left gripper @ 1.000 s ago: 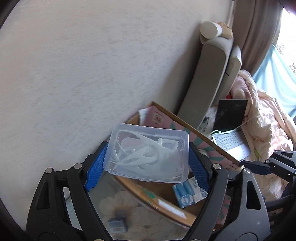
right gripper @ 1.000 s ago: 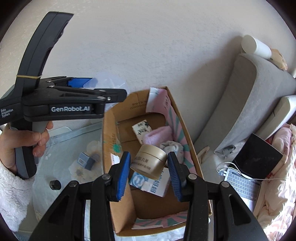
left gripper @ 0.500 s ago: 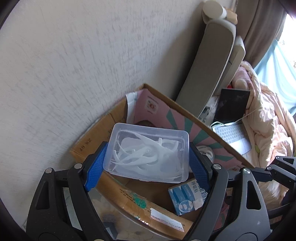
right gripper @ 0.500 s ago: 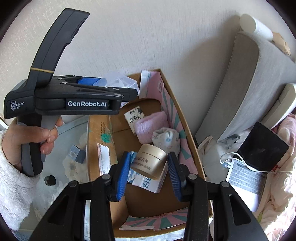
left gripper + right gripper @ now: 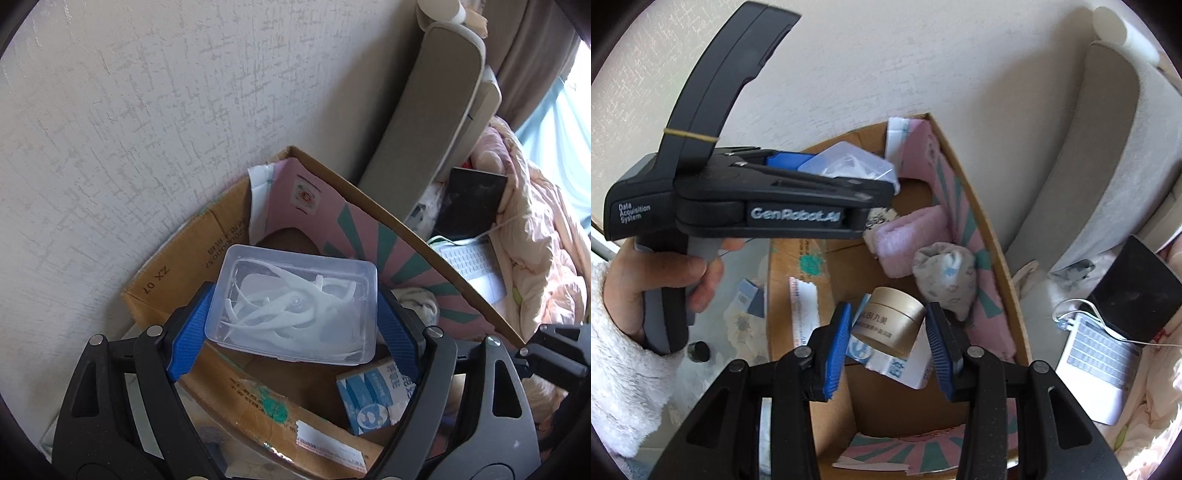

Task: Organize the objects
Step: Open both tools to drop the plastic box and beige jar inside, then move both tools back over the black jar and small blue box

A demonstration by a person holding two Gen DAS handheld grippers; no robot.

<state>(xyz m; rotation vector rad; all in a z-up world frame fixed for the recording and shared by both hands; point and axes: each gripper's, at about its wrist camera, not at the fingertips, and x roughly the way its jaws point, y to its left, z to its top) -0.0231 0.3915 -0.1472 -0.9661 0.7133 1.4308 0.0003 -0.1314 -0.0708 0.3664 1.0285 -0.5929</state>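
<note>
Cardboard box (image 5: 993, 236) is sitting under both my claws: the right gripper (image 5: 888, 334) is clamping a gold jar (image 5: 892, 323) near its front edge, while my left gripper (image 5: 291, 314) is gripping a clear plastic case (image 5: 299, 306) (white pieces inside) farther back toward the wall (image 5: 129, 92).

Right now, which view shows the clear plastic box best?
Left wrist. The clear plastic box sits centred between the left gripper pads, lid and white plastic pieces inside plainly visible. The right wrist view shows only a corner of it behind the left gripper's body, above the cardboard box.
</note>
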